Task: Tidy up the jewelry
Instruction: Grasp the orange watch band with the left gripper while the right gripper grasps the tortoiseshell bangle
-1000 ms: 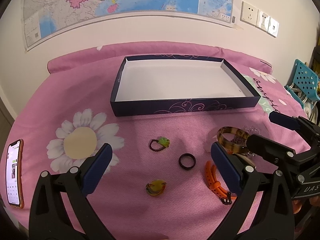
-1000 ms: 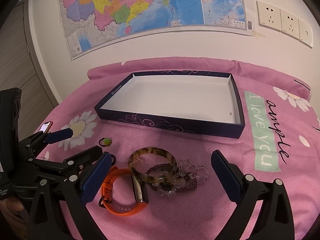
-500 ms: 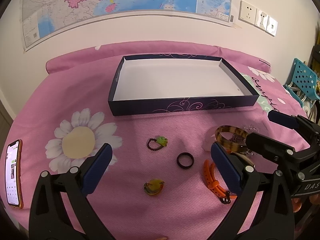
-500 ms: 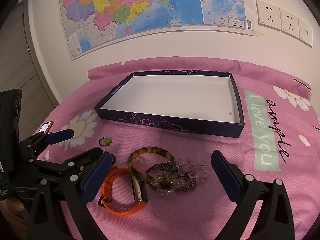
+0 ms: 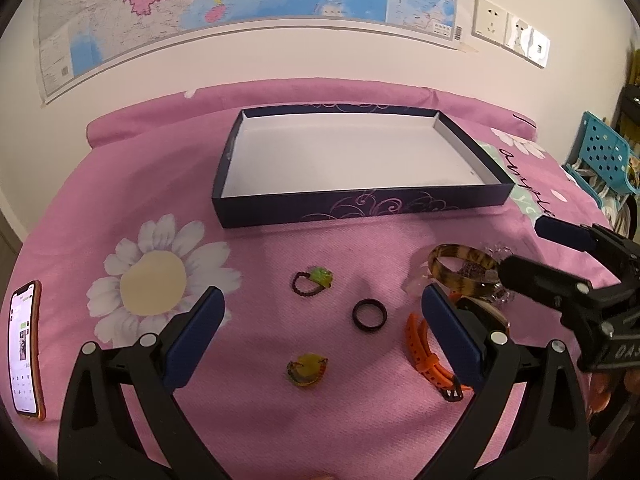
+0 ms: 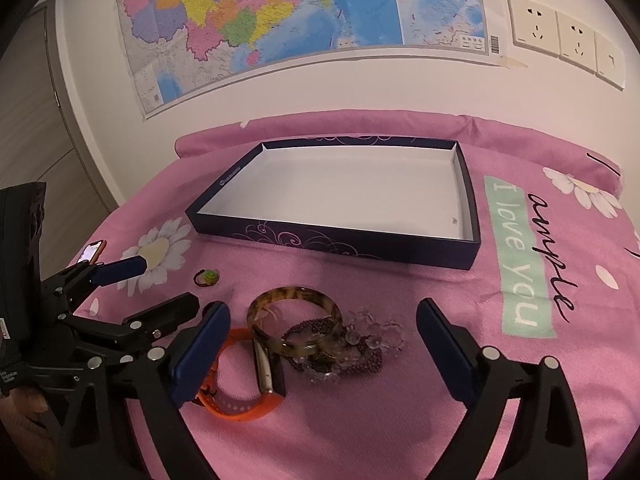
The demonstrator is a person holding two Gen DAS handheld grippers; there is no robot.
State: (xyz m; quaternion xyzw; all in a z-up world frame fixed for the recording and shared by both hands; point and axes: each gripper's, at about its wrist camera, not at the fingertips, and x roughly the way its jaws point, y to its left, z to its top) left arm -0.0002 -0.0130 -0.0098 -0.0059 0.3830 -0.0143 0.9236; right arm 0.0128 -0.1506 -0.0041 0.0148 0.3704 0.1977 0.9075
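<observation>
A dark blue box [image 5: 360, 205] with a white inside stands empty on the pink cloth. In front of it lie a green-beaded ring [image 5: 314, 280], a black ring [image 5: 369, 315] and a yellow ring [image 5: 306, 369]. My left gripper [image 5: 320, 304] hangs open above these rings, gripping nothing. Further right a tortoiseshell bangle [image 6: 296, 320] rests on an orange watch strap [image 6: 236, 396] and a heap of purple and clear bead bracelets [image 6: 352, 346]. My right gripper [image 6: 323, 312] hovers over that heap. Its jaws are closing, the bangle lies between them, and the pads touch nothing.
A phone [image 5: 25, 344] with its screen lit lies at the cloth's left edge. A wall with a map and sockets rises behind the box. A blue perforated basket [image 5: 604, 156] stands off the right side. The box [image 6: 340, 240] is within reach ahead of both grippers.
The right gripper's jaws have drawn slightly closer together. The jewelry and both hands have stayed where they were.
</observation>
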